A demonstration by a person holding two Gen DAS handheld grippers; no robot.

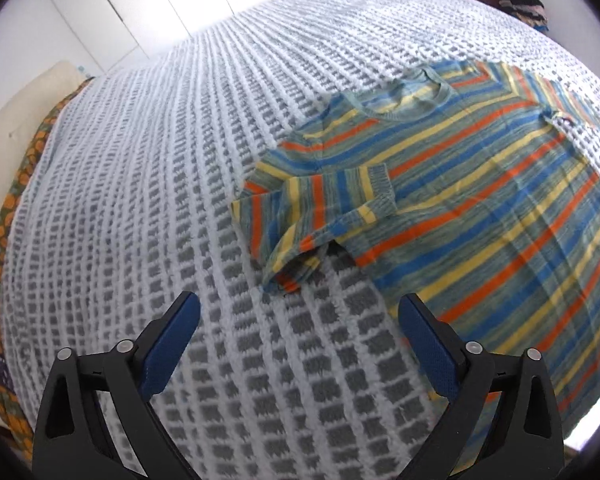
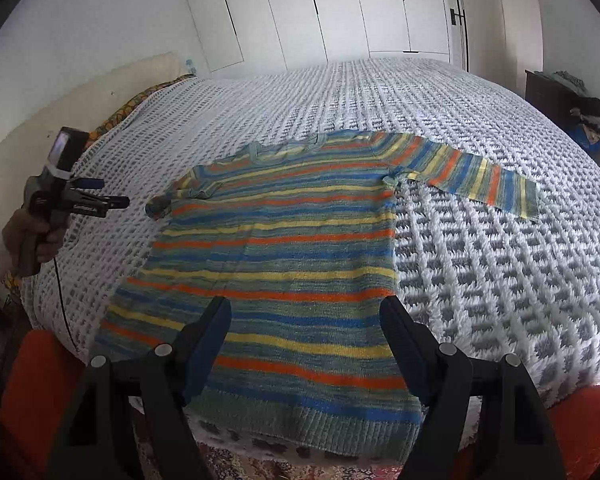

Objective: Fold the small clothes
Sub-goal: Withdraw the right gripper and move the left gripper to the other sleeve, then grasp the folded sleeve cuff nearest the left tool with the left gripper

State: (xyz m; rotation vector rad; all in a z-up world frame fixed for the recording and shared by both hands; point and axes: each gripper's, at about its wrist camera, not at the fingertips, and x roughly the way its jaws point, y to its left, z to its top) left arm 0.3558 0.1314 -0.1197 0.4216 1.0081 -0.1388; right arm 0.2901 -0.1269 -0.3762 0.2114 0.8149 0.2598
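A small striped knit sweater (image 2: 284, 264) in blue, yellow, orange and green lies flat on the bed, hem toward me. One sleeve (image 2: 480, 180) is stretched out to the right. The other sleeve (image 1: 316, 208) is crumpled and folded in at the sweater's left side. My left gripper (image 1: 300, 316) is open and empty, hovering over the blanket just short of the crumpled sleeve; it also shows in the right wrist view (image 2: 118, 200) left of the sweater. My right gripper (image 2: 306, 320) is open and empty above the sweater's lower body.
The bed is covered by a white and grey woven blanket (image 2: 480, 280). A cream headboard (image 1: 16, 120) and orange patterned sheet edge (image 1: 4, 216) are at the left. A dark dresser with piled clothes (image 2: 580, 116) stands at the right. White wardrobe doors (image 2: 320, 8) are behind.
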